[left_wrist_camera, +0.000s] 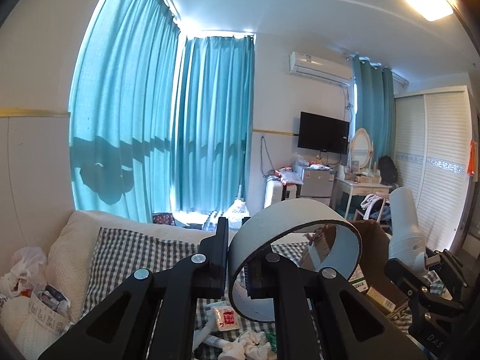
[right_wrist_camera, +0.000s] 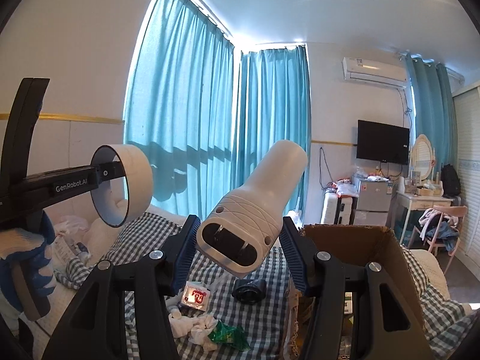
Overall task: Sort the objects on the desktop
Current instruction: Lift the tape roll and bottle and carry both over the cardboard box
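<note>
Nearest the lenses, both claws are loaded. The left gripper [left_wrist_camera: 237,267] is closed on the wall of a grey ring [left_wrist_camera: 288,249], one finger outside and one inside the hoop; in the right view the ring [right_wrist_camera: 132,186] is seen held out level, raised above the bedding, by a gloved hand [right_wrist_camera: 27,258]. The right gripper [right_wrist_camera: 237,249] is opened about as wide as a white plastic housing [right_wrist_camera: 255,210], whose ribbed lower end sits between the blue pads [right_wrist_camera: 184,255]; contact appears made on both sides, and the housing is tilted, narrow end up and away. Just beside the right claw a cardboard box [right_wrist_camera: 354,240] stands open, with some packets visible inside, so sorting is judged partly done. Below, on the checked cloth [right_wrist_camera: 264,315], items are left unsorted: a red sachet [right_wrist_camera: 195,295], a black round part [right_wrist_camera: 249,291], crumpled white tissue [right_wrist_camera: 195,330], a green wrapper [right_wrist_camera: 228,336]. A tube [left_wrist_camera: 210,340] is also seen in the left view. Beyond, teal curtains [right_wrist_camera: 210,120] are noted.
</note>
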`<state>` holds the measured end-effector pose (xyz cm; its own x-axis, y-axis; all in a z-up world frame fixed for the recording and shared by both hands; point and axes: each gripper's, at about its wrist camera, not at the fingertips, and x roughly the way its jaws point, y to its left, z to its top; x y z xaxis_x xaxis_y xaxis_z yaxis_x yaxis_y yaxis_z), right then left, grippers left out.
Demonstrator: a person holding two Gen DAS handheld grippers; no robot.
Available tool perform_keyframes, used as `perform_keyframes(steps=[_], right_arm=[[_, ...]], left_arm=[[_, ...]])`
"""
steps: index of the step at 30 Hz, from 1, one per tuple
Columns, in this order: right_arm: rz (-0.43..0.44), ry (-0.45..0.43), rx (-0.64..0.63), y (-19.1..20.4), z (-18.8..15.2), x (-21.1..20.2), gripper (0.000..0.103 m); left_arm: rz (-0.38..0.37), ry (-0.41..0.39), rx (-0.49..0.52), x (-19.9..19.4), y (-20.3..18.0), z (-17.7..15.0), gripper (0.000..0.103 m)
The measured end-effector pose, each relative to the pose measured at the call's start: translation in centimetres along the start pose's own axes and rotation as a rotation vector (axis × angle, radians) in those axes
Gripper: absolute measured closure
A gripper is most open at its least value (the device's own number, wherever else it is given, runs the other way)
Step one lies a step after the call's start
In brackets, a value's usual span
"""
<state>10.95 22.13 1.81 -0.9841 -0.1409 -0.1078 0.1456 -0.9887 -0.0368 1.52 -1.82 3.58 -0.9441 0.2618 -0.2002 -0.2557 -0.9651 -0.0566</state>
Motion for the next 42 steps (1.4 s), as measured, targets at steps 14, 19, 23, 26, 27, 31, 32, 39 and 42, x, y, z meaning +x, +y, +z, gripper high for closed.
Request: perform_keyframes(steps=[14, 19, 23, 26, 27, 31, 32, 39, 42], right_arm=[[-0.13, -0.049, 0.055, -5.5, 1.2, -3.3, 0.049], [-0.181, -0.066, 0.061, -7.1, 1.6, -4.5, 0.049], [-0.216, -0.075, 0.08, -8.7, 1.7, -5.4, 0.049], [-0.248, -0.068, 0.087, -9.8, 1.8, -5.7, 0.049], [-0.256, -0.068, 0.088, -10.1, 1.7, -5.9, 0.049], [-0.29, -0.069, 0.102, -11.4, 1.4, -6.3, 0.049], [-0.3, -0.066, 0.105, -11.8, 1.3, -6.3, 0.049], [-0.331, -0.018, 0.142, -14.0, -0.3, -5.1, 0.049], [-0.343, 0.008, 0.145, -14.9, -1.1, -4.4, 0.049]], left_arm=[[-0.127, -0.031, 0.06, 1.6, -6.7, 1.9, 0.094], [-0.181, -0.033, 0.078, 2.4, -9.5, 2.0, 0.094], [-0.207, -0.035, 0.095, 3.0, -11.3, 2.3, 0.094], [-0.227, -0.034, 0.112, 3.6, -12.7, 2.3, 0.094], [-0.236, -0.032, 0.117, 3.8, -13.2, 2.2, 0.094], [-0.268, -0.017, 0.143, 4.8, -15.1, 1.9, 0.094], [-0.273, -0.014, 0.149, 5.0, -15.5, 1.7, 0.094], [-0.329, 0.021, 0.166, 7.2, -18.1, 0.4, 0.094], [-0.342, 0.045, 0.171, 8.5, -19.0, -0.5, 0.094]])
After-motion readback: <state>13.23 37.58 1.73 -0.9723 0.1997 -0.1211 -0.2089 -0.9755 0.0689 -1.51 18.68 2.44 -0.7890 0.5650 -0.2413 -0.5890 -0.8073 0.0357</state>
